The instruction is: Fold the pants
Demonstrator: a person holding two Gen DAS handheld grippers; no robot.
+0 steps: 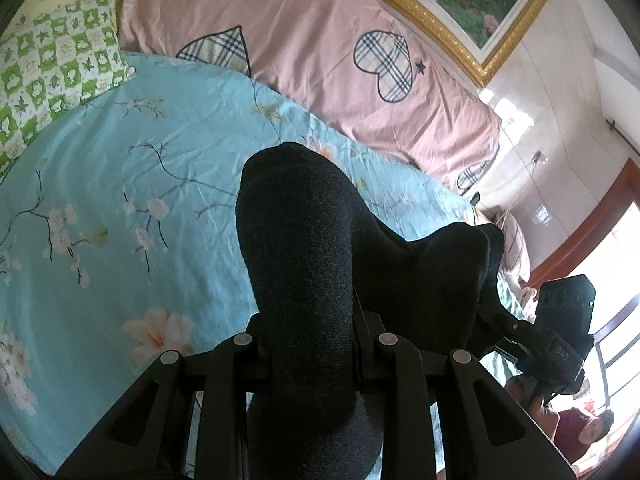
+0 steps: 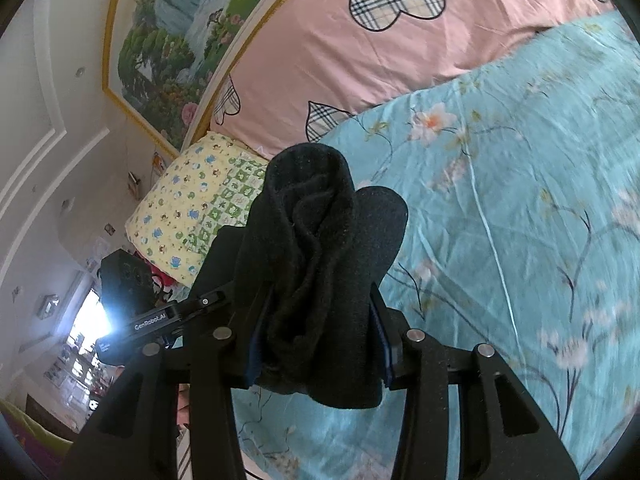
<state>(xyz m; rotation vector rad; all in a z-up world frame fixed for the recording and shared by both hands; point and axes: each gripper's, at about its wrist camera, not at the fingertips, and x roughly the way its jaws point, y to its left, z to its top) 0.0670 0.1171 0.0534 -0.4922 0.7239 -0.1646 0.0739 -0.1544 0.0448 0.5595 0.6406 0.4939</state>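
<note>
The black pants (image 1: 304, 248) are lifted off the bed, held by both grippers. My left gripper (image 1: 310, 340) is shut on a thick fold of the pants, which bulges forward over its fingers and hides the tips. The cloth stretches right toward my right gripper's body (image 1: 560, 340). In the right wrist view my right gripper (image 2: 320, 320) is shut on a bunched, rolled part of the pants (image 2: 316, 248). The left gripper's body (image 2: 132, 312) shows at the left there.
A light blue floral bedsheet (image 1: 120, 200) (image 2: 500, 220) lies below. A pink quilt with plaid hearts (image 1: 320, 40) (image 2: 360, 52) lies along the wall. A green and yellow patterned pillow (image 1: 52, 64) (image 2: 192, 208) sits at the bed's end. A framed painting (image 2: 168, 52) hangs above.
</note>
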